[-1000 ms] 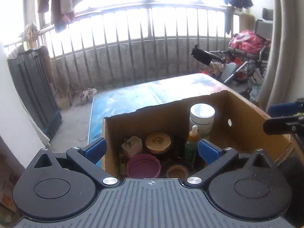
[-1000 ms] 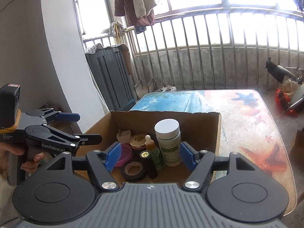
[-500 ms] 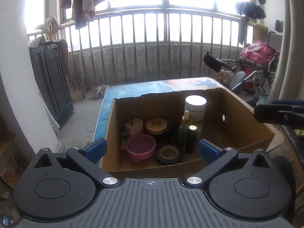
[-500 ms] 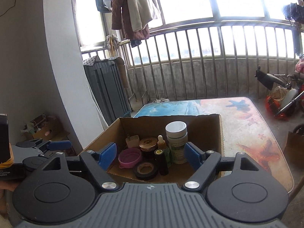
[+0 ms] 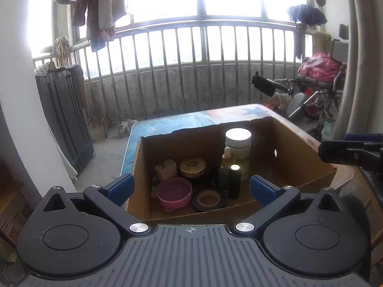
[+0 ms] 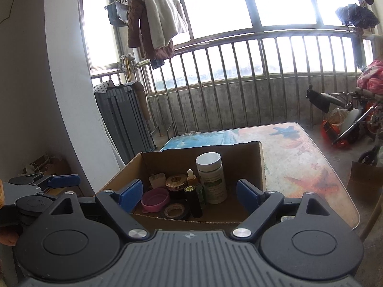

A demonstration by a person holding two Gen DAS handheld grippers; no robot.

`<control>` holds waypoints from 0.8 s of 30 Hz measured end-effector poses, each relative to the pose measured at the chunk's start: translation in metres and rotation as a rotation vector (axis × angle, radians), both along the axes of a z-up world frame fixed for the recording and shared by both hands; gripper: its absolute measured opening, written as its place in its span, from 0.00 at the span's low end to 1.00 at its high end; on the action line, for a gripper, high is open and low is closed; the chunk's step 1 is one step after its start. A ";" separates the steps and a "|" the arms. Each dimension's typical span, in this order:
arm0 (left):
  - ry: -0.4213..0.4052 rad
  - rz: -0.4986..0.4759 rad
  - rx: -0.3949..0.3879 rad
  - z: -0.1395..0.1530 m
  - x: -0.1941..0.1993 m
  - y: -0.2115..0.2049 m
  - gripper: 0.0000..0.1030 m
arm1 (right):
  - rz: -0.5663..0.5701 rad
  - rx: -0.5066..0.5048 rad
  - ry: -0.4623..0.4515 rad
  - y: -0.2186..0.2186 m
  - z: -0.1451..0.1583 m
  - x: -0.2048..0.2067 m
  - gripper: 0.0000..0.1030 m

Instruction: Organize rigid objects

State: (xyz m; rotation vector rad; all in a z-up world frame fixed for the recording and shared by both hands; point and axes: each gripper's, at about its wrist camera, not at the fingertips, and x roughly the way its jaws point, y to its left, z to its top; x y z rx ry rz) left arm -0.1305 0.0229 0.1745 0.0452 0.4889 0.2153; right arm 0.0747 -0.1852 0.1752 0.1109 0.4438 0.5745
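As seen from the left wrist, the left tool (image 5: 191,187) is standing released, its blue pads spread wide with nothing between them, and is hanging short of the near wall of a cardboard box (image 5: 296,148) that is sitting on the printed worktop (image 5: 167,124). Inside the box a white-capped jar (image 5: 238,148) is standing upright at the back, with a dropper bottle (image 5: 225,167) and a dark vial (image 5: 234,179) just in front of it; a gold-lidded tin (image 5: 192,166), a white plug (image 5: 165,169), a pink lid (image 5: 174,192) and a roll of black tape (image 5: 208,198) are lying to their left. Part of the right tool (image 5: 352,151) is showing at the right edge.

As seen from the right wrist, the right tool (image 6: 189,195) is opening its jaws, gripping nothing, and is likewise hanging before the box (image 6: 239,154). The jar (image 6: 210,177), dropper bottle (image 6: 192,179), vial (image 6: 192,199), tin (image 6: 176,183), pink lid (image 6: 155,199) and tape (image 6: 176,211) are resting on the box floor. The left tool (image 6: 63,181) is appearing at the left edge.
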 end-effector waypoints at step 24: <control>0.029 -0.130 0.023 -0.007 0.016 -0.002 1.00 | -0.088 0.017 0.047 0.002 -0.015 0.016 0.93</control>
